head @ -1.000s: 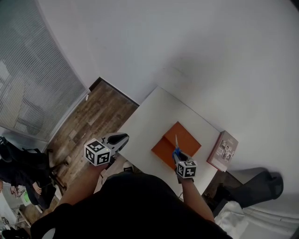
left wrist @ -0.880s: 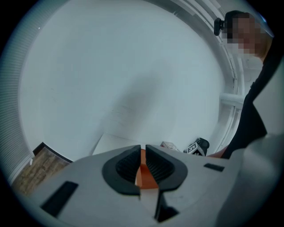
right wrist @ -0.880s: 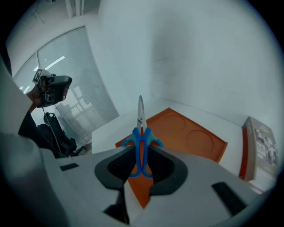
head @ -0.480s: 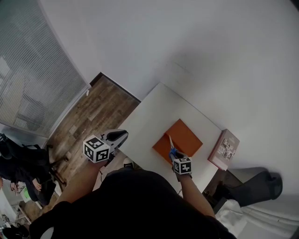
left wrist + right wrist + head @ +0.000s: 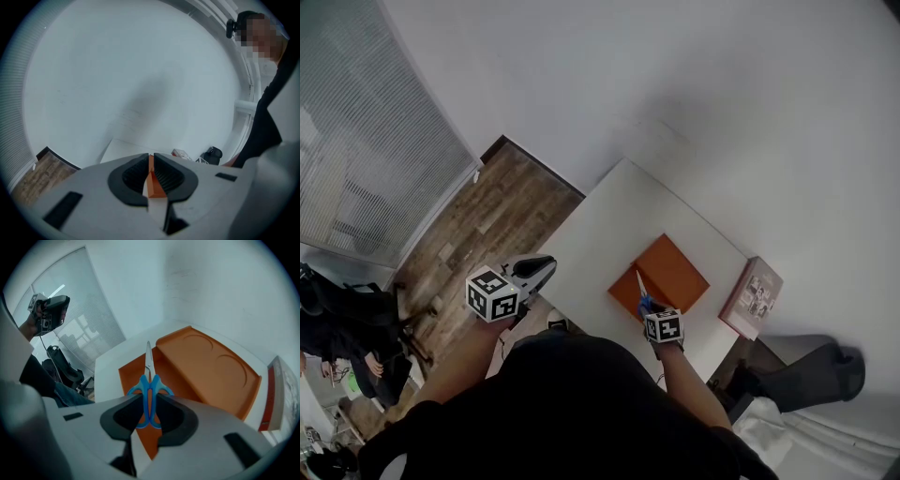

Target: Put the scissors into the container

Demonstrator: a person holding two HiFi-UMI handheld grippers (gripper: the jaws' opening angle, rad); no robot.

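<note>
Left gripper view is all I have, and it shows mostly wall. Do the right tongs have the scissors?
Observer: Yes, the right tongs are shut on the blue handles of the scissors.
Operator: Where do the blades point?
Observer: Forward, over the orange container on the table.
Operator: Anything in it already?
Observer: Nothing that shows; only two round recesses in its raised half.

My left gripper (image 5: 150, 159): jaws together; orange container (image 5: 155, 186) showing through the slit; white table (image 5: 119, 149), book (image 5: 180, 153), wall (image 5: 117, 70) beyond
</note>
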